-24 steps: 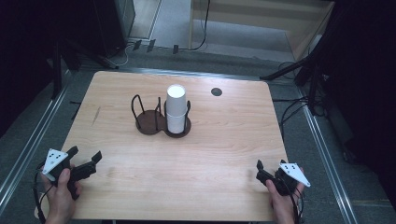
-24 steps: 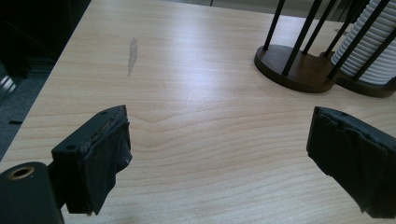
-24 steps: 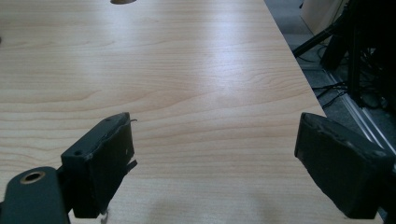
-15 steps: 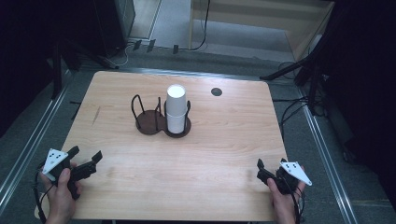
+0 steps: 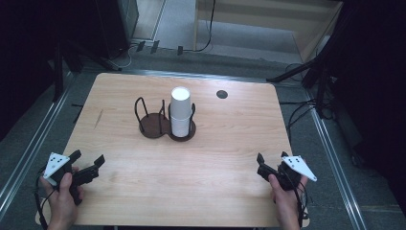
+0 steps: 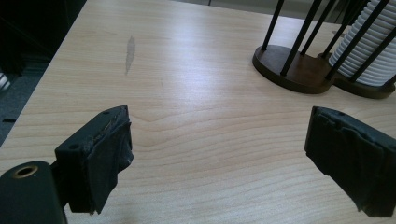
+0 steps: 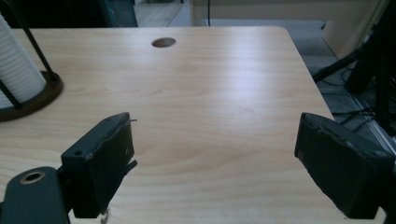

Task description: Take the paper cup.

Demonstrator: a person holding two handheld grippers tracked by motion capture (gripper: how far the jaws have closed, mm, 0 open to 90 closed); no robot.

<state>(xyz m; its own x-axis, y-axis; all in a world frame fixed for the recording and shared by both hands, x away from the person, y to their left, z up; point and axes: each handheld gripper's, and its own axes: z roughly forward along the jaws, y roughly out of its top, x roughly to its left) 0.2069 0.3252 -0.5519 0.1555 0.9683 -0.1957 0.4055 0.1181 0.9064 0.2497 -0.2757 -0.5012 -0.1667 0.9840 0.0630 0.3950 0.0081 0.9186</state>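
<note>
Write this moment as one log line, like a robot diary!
left hand-held gripper: open, holds nothing | right hand-held gripper: open, holds nothing | cup stack: upright in holder | table: wooden

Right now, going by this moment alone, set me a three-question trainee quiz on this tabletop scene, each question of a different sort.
1. True or false: the left gripper is shut on a cup.
2. Which ring of the two-ring holder contains the stack of white cups in the high view? A) its left ring B) its right ring C) neither
3. In a few words: what lies between the right gripper jaws?

Key
1. False: its jaws stand apart over bare table.
2. B: the left ring holds no cups.
3. Nothing; they are open above the wood near the table's edge.
</note>
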